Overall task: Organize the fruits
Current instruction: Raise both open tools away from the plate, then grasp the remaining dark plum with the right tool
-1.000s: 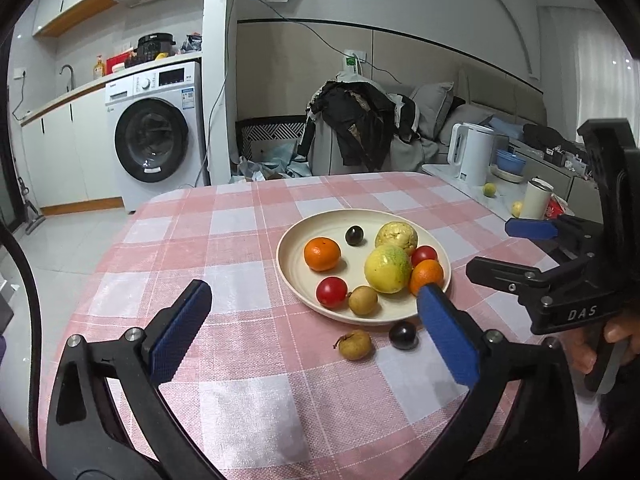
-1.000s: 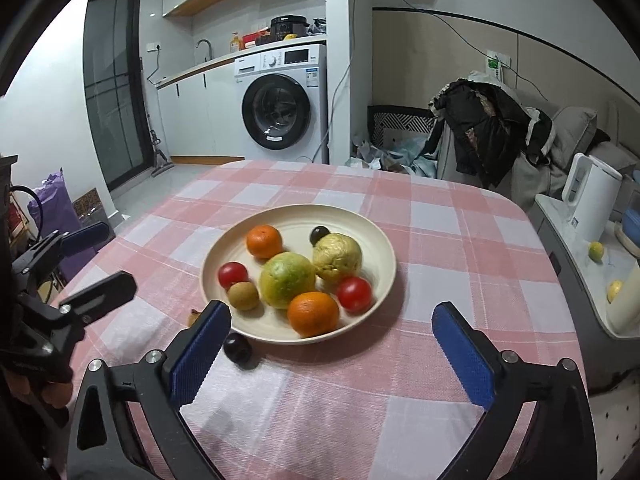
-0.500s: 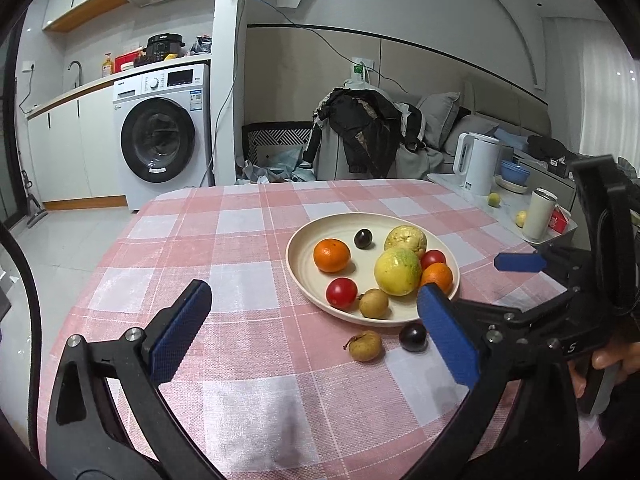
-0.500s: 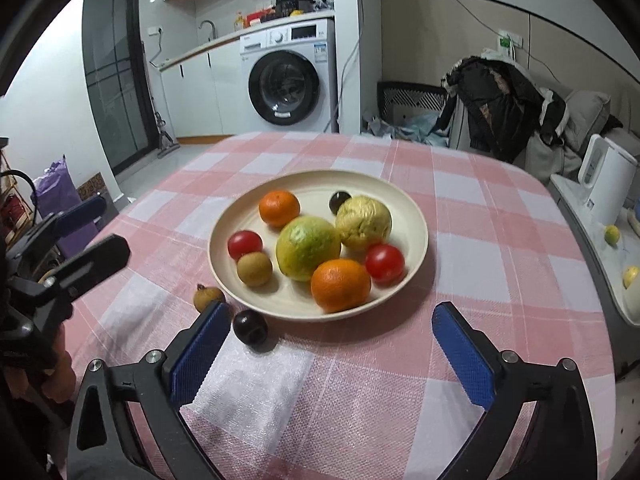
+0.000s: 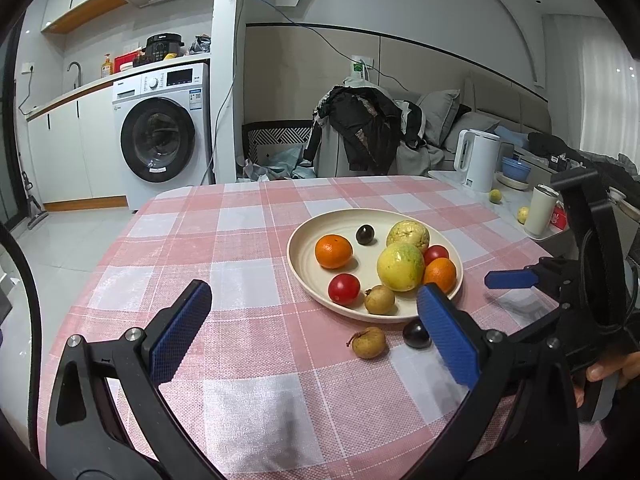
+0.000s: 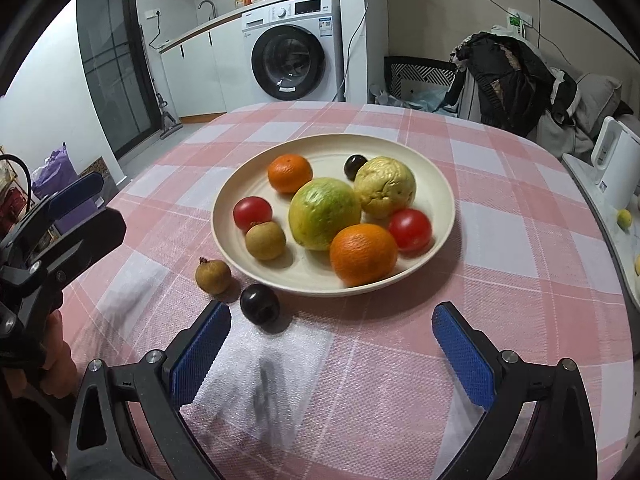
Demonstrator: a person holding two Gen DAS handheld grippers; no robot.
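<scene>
Both claws gape wide and hold nothing. Just ahead of the right gripper (image 6: 331, 344), by its left blue pad, lies a dark round plum (image 6: 259, 303); the left gripper (image 5: 314, 322) half hides it. Beyond sit a brown longan (image 6: 213, 276) and the cream plate (image 6: 436, 196) of fruit.

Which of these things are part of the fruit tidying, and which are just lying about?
Part of the job: plate of fruit; brown fruit and dark plum, both off the plate on the tablecloth; left gripper and right gripper, both open.

Lying about: washing machine, kettle, clothes pile, white cup.
</scene>
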